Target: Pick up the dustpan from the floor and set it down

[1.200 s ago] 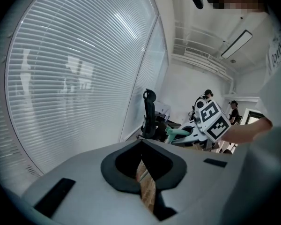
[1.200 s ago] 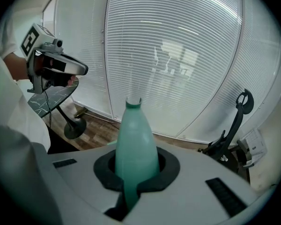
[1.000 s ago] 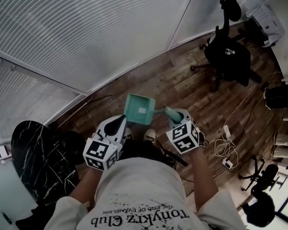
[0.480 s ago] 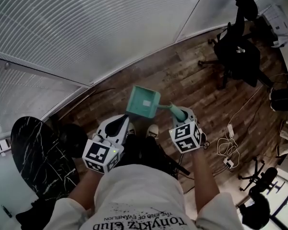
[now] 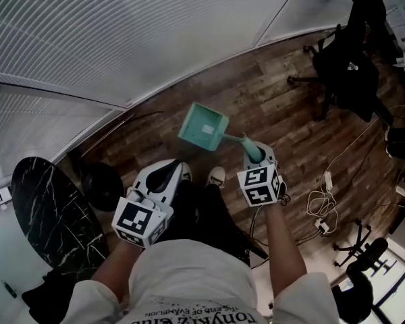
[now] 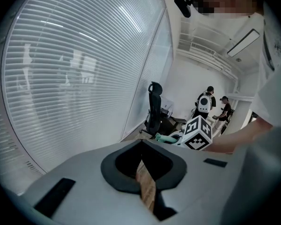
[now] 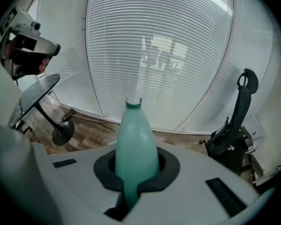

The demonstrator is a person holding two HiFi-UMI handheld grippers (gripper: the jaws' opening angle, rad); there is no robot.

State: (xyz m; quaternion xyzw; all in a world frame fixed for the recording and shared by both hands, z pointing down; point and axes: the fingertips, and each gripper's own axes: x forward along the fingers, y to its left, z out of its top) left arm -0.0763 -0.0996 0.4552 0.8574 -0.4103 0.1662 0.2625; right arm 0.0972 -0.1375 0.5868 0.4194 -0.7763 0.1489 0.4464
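Over the last second the dustpan (image 5: 204, 128) had climbed further off the wooden floor (image 5: 277, 106) and swung out from the person's body, and the right gripper (image 5: 255, 155) carrying it had pushed forward with it. Beyond the dustpan, a wall of white slatted blinds (image 5: 121, 32) filled the far side of the room, and the plank floor spread beneath the dustpan on all sides. Left of the dustpan and nearer the person stood a round black marble-patterned table (image 5: 50, 211). Its dark disc foot (image 5: 102, 186) sat on the planks between the tabletop and the dustpan. Well to the dustpan's right, a black office chair (image 5: 347, 66) stood close to the blinds. The person's light printed T-shirt (image 5: 189, 282) was on the dustpan's near side. The dustpan itself hung in the air, clear of the floor, with its square teal tray turned up toward the head view. Its tapered handle (image 7: 136, 139) ran back into the right gripper, whose jaws were clenched around it. The left gripper (image 5: 165, 174) hovered left of that handle and apart from the dustpan, its tips pinched together on nothing. A pair of pale shoes (image 5: 217, 176) stood just on the dustpan's near side. A tangle of white cable (image 5: 317, 201) lay to its right.
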